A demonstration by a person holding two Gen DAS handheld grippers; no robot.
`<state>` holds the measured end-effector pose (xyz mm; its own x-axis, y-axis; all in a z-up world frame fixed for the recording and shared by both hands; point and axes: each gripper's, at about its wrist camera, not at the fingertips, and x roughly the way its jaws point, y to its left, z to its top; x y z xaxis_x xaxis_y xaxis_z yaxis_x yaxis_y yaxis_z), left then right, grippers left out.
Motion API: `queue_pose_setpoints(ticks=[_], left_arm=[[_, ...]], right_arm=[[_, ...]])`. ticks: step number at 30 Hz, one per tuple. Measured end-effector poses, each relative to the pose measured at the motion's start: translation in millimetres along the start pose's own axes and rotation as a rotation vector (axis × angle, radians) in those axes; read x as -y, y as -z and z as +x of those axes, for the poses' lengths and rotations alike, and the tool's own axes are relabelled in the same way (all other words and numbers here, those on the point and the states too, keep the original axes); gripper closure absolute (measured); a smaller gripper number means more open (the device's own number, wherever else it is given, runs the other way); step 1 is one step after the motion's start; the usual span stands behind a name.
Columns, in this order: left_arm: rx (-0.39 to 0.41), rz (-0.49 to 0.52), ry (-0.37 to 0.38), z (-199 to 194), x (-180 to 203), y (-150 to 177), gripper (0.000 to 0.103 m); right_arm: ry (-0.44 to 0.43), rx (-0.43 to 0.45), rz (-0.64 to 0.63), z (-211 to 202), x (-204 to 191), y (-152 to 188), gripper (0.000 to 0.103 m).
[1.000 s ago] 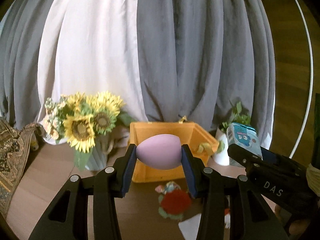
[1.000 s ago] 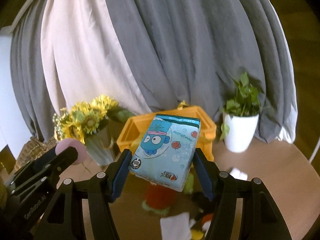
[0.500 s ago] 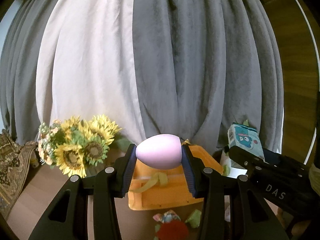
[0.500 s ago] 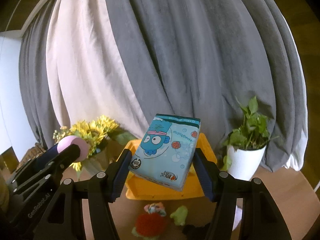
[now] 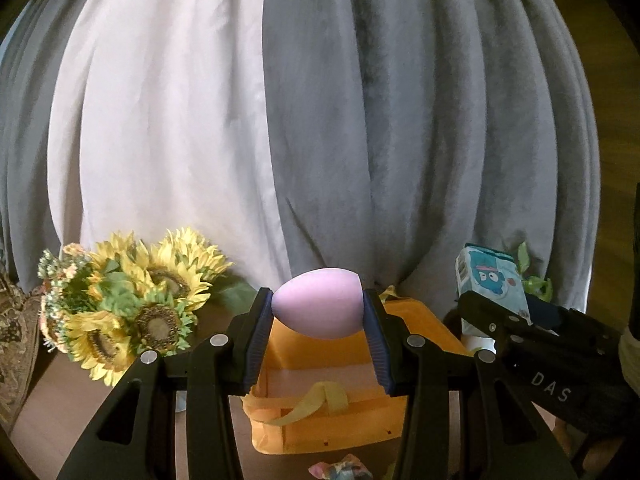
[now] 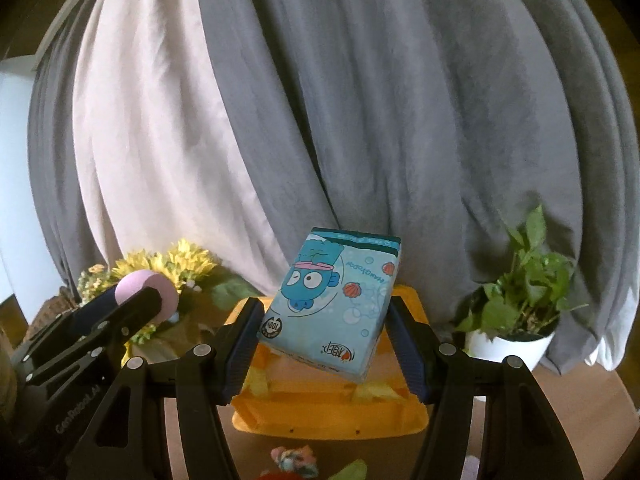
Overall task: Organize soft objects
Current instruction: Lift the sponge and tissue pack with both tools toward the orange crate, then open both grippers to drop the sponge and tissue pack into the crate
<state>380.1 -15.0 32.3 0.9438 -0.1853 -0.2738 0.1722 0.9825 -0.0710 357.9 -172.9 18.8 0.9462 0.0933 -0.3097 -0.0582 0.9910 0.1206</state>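
Left gripper [image 5: 318, 312] grasps pink sponge [image 5: 319, 304]; right gripper [image 6: 325, 334] grasps tissue pack [image 6: 334, 300]. Orange bin [image 6: 328, 416] now nearer than a second ago: drop-off imminent.

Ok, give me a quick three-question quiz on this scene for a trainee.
1. True or false: the left gripper is empty.
2. What does the right gripper hold? A) tissue pack B) plant C) sunflower
3. Fill in: just beyond both grippers sits an orange ____.

Key:
1. False; its fingers clamp a pink sponge.
2. A; the tissue pack is tilted between the fingers.
3. Bin.
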Motion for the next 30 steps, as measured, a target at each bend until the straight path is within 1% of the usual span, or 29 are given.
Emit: queue_pose_setpoints(ticks=[9, 17, 21, 26, 30], left_arm=[[-0.063, 0.000, -0.013, 51.3, -4.1, 7.6, 0.059], [-0.140, 0.003, -0.001, 98.1, -7.8, 17.6, 0.059], [-0.175, 0.021, -0.002, 120.6, -6.9, 25.4, 0.059], [-0.212, 0.028, 0.018, 144.1, -7.9, 35.1, 0.058], [-0.258, 0.049, 0.008, 161.9, -7.3, 43.4, 0.058]], right_arm=[[0.006, -0.057, -0.005, 51.6, 10.1, 1.4, 0.039], [-0.002, -0.160, 0.002, 102.5, 19.9, 11.7, 0.039], [0.005, -0.193, -0.009, 119.0, 22.0, 18.2, 0.039], [0.010, -0.247, -0.020, 142.1, 26.2, 27.5, 0.039], [0.021, -0.277, -0.038, 156.0, 28.7, 31.6, 0.039]])
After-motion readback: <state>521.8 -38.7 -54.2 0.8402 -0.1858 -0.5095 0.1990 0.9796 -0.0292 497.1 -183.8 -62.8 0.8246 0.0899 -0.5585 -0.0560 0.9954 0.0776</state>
